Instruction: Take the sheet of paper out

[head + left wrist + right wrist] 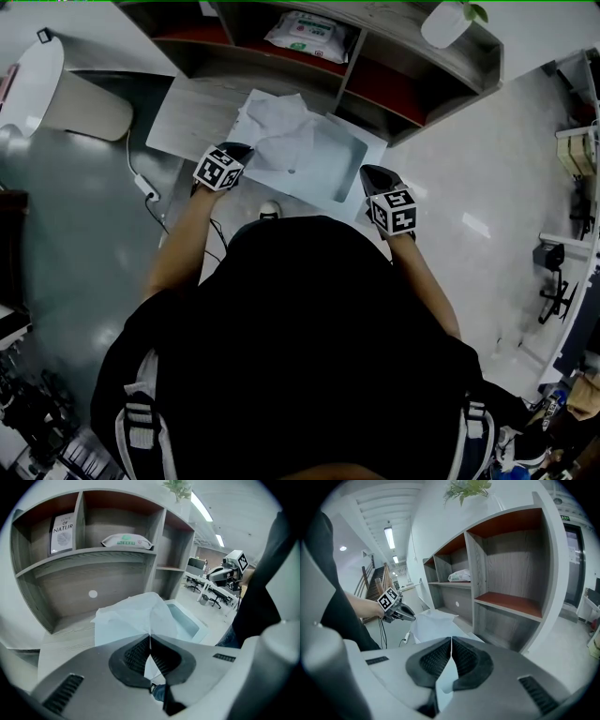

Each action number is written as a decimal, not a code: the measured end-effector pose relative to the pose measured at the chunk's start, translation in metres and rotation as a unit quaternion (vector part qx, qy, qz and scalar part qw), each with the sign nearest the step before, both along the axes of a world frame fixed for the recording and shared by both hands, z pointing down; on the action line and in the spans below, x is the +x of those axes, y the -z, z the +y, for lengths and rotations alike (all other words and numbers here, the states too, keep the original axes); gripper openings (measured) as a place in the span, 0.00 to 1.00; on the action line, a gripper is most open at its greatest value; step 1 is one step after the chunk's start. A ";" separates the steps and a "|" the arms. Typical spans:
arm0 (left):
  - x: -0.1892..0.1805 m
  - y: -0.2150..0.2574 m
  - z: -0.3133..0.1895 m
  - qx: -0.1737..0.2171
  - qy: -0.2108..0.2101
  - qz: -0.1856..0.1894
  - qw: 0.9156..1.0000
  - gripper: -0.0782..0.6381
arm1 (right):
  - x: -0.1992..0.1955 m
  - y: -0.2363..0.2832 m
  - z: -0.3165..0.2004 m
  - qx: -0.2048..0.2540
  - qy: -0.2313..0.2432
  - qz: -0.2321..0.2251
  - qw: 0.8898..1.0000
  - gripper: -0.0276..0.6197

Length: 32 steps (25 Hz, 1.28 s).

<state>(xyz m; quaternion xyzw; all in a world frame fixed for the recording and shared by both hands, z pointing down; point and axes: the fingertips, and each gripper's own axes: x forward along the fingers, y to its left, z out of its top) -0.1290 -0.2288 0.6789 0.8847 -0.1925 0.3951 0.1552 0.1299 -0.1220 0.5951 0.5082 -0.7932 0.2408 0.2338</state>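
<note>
A thin white sheet of paper [279,131] is seen lifted in a crumpled peak above a shallow white tray [342,161], which is set on the low board of a grey shelf unit [117,571]. The sheet's near left edge is pinched flat between the closed jaws of the left gripper [240,150]. The right gripper [367,174] is also closed, on what appears to be the tray's near right corner, so the tray is judged to be held steady.

The paper is judged very light and limp. It folds and drapes under its own weight and is likely to tear or slip if pulled sharply. A hold at the edge, as taken here, is thought best, with little paper left beyond the pads.

Little writing can be read. The words "OF NATUR" are made out on a booklet [61,534] stood in the upper left compartment. A soft white pack [126,541] with a green label is laid in the next compartment, but its print is too small to read.
</note>
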 end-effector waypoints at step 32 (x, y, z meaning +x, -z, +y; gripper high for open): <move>0.005 0.089 0.059 0.078 0.023 0.021 0.996 0.14 | 0.020 0.038 -0.009 0.043 0.036 -0.013 0.998 0.07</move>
